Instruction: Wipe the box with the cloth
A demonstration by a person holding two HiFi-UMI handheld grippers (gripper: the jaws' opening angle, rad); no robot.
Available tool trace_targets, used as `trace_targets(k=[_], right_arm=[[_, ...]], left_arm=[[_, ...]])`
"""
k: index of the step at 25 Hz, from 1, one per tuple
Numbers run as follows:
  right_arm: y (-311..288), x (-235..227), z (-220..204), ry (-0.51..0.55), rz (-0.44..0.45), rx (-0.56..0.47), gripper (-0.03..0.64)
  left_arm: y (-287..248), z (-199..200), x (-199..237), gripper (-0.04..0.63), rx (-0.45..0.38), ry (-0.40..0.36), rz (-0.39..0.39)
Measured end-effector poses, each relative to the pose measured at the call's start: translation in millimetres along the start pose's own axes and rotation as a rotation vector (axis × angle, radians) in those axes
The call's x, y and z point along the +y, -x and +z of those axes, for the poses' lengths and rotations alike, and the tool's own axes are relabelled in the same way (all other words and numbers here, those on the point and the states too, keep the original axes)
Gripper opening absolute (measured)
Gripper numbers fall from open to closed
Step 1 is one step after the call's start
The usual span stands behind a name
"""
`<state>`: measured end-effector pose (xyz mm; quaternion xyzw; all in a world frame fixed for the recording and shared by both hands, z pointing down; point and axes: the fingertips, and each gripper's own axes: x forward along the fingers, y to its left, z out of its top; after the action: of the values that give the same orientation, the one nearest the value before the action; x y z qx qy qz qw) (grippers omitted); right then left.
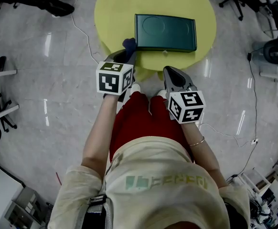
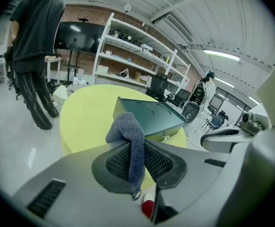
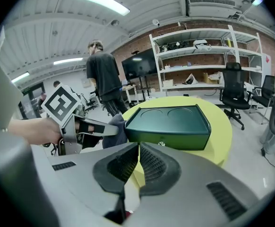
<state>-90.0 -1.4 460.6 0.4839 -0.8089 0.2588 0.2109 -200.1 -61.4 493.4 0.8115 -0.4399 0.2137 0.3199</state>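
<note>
A dark green box point(image 1: 165, 32) with a closed lid lies on the round yellow table point(image 1: 112, 13); it also shows in the left gripper view as the box point(image 2: 149, 115) and in the right gripper view as the box point(image 3: 168, 122). My left gripper point(image 1: 128, 51) is shut on a dark blue cloth point(image 2: 130, 138), which sticks out past the jaws near the box's left corner. The cloth point(image 1: 129, 44) hangs just short of the box. My right gripper point(image 1: 170, 75) is shut and holds nothing, at the table's near edge below the box.
A person in dark clothes point(image 2: 36, 51) stands beyond the table. White shelving point(image 3: 208, 65) and a black office chair point(image 3: 234, 91) line the far wall. Cables point(image 1: 84, 35) run over the grey floor around the table.
</note>
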Motion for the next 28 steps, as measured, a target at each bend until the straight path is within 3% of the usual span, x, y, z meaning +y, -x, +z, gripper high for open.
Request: trace_targets(k=[6, 12, 19, 28], right_arm=[[5, 7, -2, -0.015, -0.035, -0.018, 0.038], [15, 1, -2, -0.052, -0.112, -0.039, 0.038], [42, -47, -17, -0.131, -0.202, -0.052, 0.038], [71, -131, -17, -0.206, -0.248, -0.086, 0.038]], left_arm=[[12, -20, -20, 0.061, 0.039, -0.023, -0.069], [9, -28, -61, 0.061, 0.09, -0.09, -0.215], [-18, -9, -136, 0.061, 0.108, -0.214, -0.354], [-73, 32, -234, 0.061, 0.13, -0.369, -0.446]])
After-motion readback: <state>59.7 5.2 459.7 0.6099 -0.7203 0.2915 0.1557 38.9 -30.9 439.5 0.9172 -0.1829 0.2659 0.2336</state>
